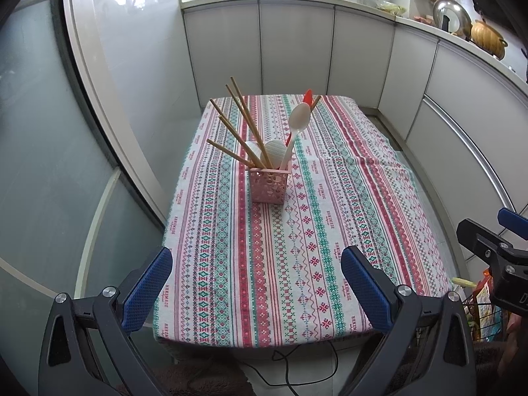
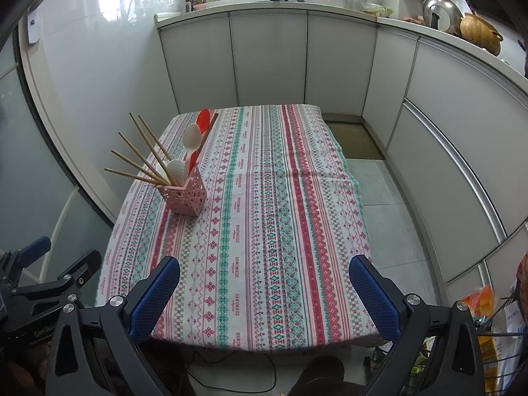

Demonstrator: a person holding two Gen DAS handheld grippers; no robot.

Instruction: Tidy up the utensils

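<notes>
- The pink utensil holder (image 1: 268, 185) stands upright on the counter (image 1: 330, 231), nearer its left edge than its right and about midway to the far edge
- In it lean wooden chopsticks (image 1: 237, 125), a white spoon (image 1: 297, 122), a white rice paddle (image 1: 275, 152) and a red spoon (image 1: 307, 96)
- The striped tablecloth (image 2: 280, 214) repeats the word "HANDMADE"
- Left gripper (image 1: 256, 288) hangs over the near edge, jaws wide, holding nothing; right gripper (image 2: 264, 300) likewise, jaws wide and empty
</notes>
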